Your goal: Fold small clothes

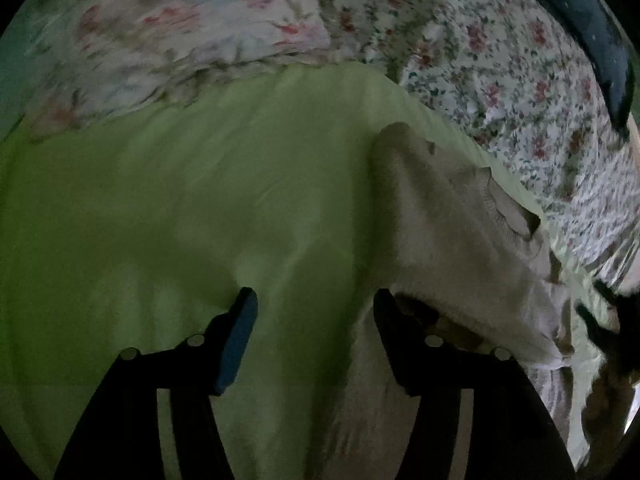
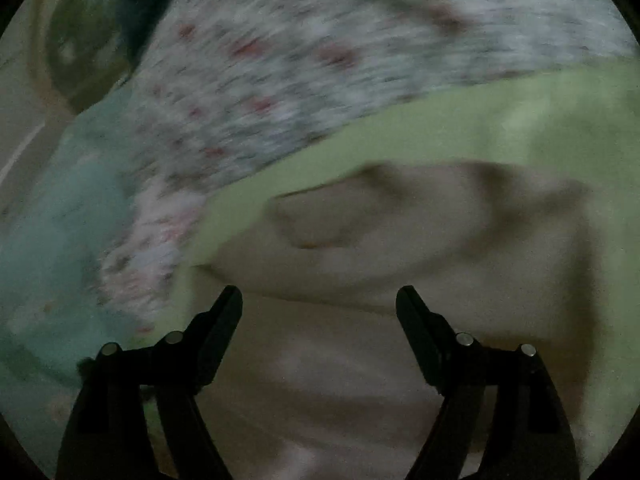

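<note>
Hand-held gripper, left (image 1: 316,300): jaws spread, empty, over green sheet (image 1: 160,200). Cream sweater (image 1: 448,216) lies to its right, long axis running away from me. My right hand-held gripper (image 2: 320,296), also spread, hovers directly over sweater; nearer.

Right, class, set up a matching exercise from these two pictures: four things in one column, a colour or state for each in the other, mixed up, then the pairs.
Things:
1. sheet
2. garment
3. bedcover
4. left gripper

Colours or states:
A. cream, partly folded over
B. jaws apart
C. plain light green
D. small flower print

Pairs: 1-C, 2-A, 3-D, 4-B
</note>
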A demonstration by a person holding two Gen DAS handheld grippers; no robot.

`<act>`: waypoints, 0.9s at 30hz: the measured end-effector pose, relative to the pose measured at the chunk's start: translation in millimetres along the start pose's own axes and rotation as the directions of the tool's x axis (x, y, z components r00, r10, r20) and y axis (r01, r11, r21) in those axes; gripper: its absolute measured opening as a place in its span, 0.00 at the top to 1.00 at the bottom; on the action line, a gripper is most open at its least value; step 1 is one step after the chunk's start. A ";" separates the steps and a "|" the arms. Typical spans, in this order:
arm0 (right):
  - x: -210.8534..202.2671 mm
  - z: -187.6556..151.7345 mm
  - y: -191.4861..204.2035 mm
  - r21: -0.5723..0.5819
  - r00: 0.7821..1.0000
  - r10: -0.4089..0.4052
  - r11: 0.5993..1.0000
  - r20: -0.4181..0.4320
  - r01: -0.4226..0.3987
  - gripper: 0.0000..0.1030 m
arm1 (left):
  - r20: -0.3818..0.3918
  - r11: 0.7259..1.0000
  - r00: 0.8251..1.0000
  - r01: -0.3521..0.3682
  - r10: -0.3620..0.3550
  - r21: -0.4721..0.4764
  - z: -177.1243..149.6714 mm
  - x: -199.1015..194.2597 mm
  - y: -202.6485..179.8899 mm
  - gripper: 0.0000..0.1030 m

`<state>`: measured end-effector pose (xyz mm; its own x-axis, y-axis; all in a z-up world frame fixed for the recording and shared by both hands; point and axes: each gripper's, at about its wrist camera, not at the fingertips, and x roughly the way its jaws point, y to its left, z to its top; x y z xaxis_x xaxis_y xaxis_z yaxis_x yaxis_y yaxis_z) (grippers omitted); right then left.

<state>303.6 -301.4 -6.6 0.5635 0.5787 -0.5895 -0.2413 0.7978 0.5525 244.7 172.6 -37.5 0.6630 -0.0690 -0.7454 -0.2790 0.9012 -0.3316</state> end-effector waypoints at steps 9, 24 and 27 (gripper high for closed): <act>-43.2 -29.4 -66.9 0.077 0.985 -0.172 0.982 -0.015 0.172 0.24 | -0.025 0.990 0.996 -0.085 0.088 0.112 14.6 31.6 -26.3 0.34; -25.6 -35.4 -55.8 -0.003 0.945 -0.305 0.952 -0.119 0.307 0.87 | -0.046 0.964 0.986 -0.146 0.160 0.220 6.8 25.8 -40.0 0.29; -60.9 -45.8 -48.2 0.001 0.962 -0.266 0.964 -0.069 0.266 0.59 | -0.105 0.973 0.990 -0.067 0.092 0.219 -12.7 1.9 -31.4 0.29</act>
<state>244.7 -367.4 -24.3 0.5514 0.3562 -0.7544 -0.0818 0.9230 0.3761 245.9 138.7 -35.8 0.5582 -0.0305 -0.8291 -0.1640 0.9756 -0.1463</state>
